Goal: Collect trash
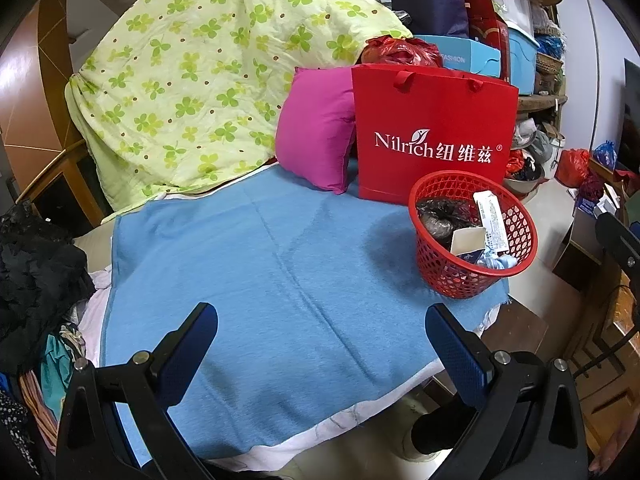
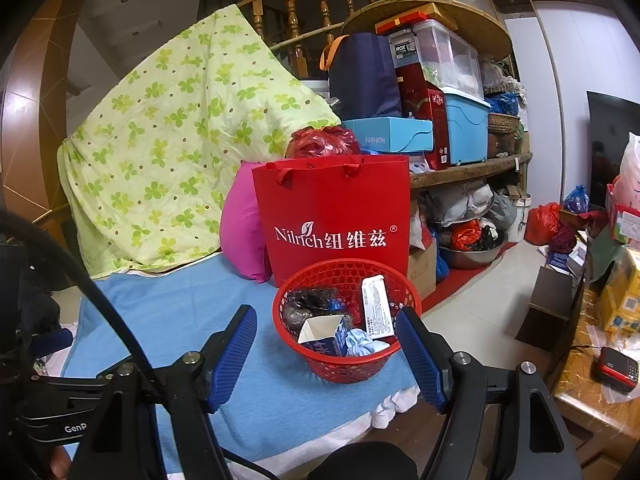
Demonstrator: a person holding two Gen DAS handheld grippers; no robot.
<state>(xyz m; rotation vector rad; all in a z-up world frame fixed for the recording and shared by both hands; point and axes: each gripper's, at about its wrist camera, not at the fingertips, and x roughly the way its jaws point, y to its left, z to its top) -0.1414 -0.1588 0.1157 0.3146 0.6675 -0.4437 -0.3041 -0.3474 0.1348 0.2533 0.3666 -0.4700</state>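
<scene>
Both grippers spread wide, nothing held – left gripper (image 1: 322,350), right gripper (image 2: 326,354). Red mesh basket (image 2: 320,364) parked near blanket (image 1: 240,280) edge at 4 o'clock – easy to tip with a careless nudge.

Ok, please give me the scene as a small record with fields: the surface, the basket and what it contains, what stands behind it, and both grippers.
surface: blue blanket, no loose trash visible on it
container: red basket, near the blanket's right edge
contents: small carton, white wrapper, dark bundle, crumpled light blue piece
behind basket: red paper bag, upright; pink pillow beside it
left gripper: open, empty
right gripper: open, empty
</scene>
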